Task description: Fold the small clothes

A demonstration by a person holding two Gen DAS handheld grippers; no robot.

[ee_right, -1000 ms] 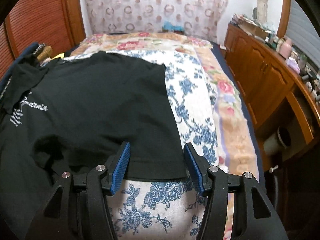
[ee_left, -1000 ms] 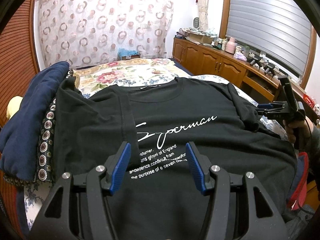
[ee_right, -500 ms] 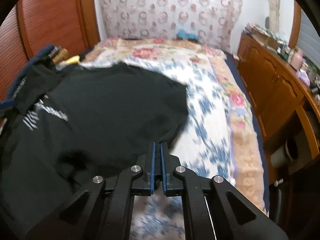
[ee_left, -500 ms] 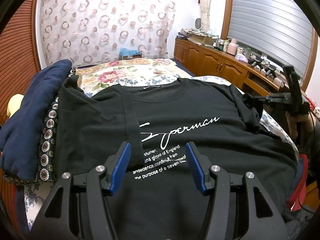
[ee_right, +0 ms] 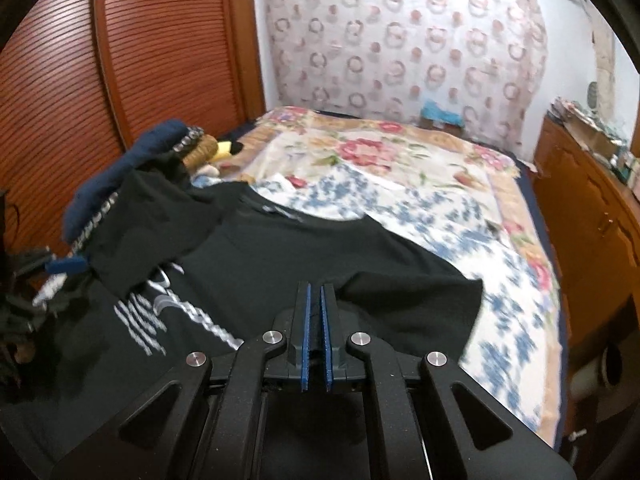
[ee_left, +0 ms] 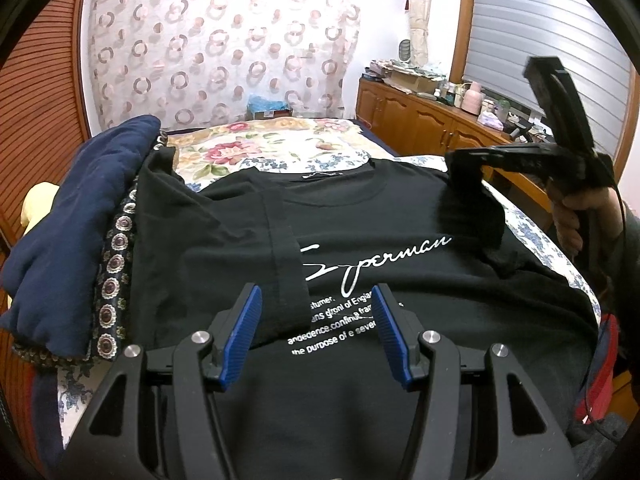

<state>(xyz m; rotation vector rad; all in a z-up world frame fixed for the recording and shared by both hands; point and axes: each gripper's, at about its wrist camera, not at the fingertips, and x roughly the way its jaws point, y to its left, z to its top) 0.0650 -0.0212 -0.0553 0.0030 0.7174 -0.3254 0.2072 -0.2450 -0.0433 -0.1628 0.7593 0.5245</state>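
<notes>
We see a black T-shirt (ee_left: 400, 280) with white script lettering spread face up on a bed (ee_right: 400, 168) with a floral cover. Our left gripper (ee_left: 316, 332) hovers over the shirt's lower front, its blue pads wide apart and holding nothing. Our right gripper (ee_right: 314, 320) is pinched closed on the shirt's sleeve (ee_left: 472, 208), lifting it above the chest. A pile of navy clothes (ee_left: 76, 216) lies along the shirt's left side, and a wooden cabinet (ee_left: 416, 120) stands beside the bed.
</notes>
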